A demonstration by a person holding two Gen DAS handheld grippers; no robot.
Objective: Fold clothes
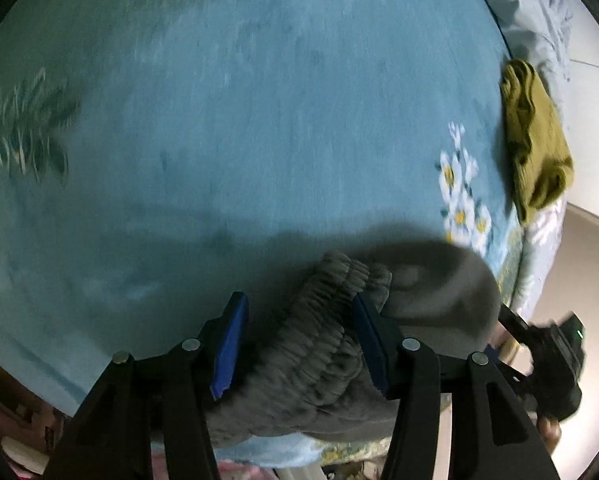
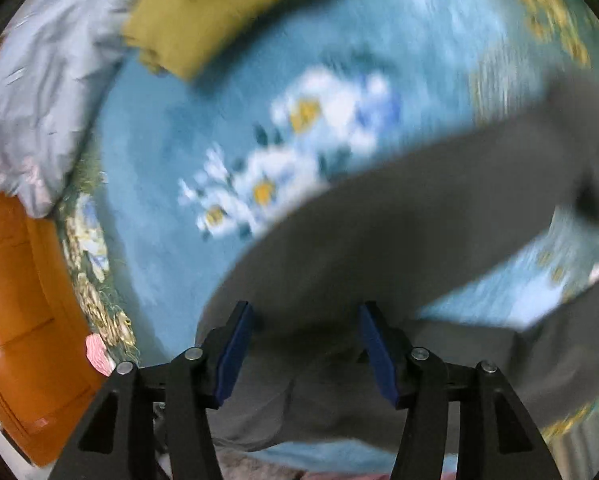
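since both grippers, left (image 1: 297, 340) and right (image 2: 305, 350), gape over the grey trousers (image 1: 331, 344) at the blanket's (image 1: 259, 120) near edge, neither grips; olive garment (image 1: 533, 152) waits at the far edge.

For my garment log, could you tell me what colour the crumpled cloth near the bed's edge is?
Olive green cloth, plain with no pattern; the left wrist view shows it sharpest.

grey garment (image 1: 319, 344) between left claw (image 1: 299, 336) fingers — blue blanket (image 1: 239, 120)

Grey garment (image 1: 331, 344) with ribbed elastic waistband, bunched at the near edge of the bed, olive-green garment (image 1: 533, 148) crumpled at the far right edge
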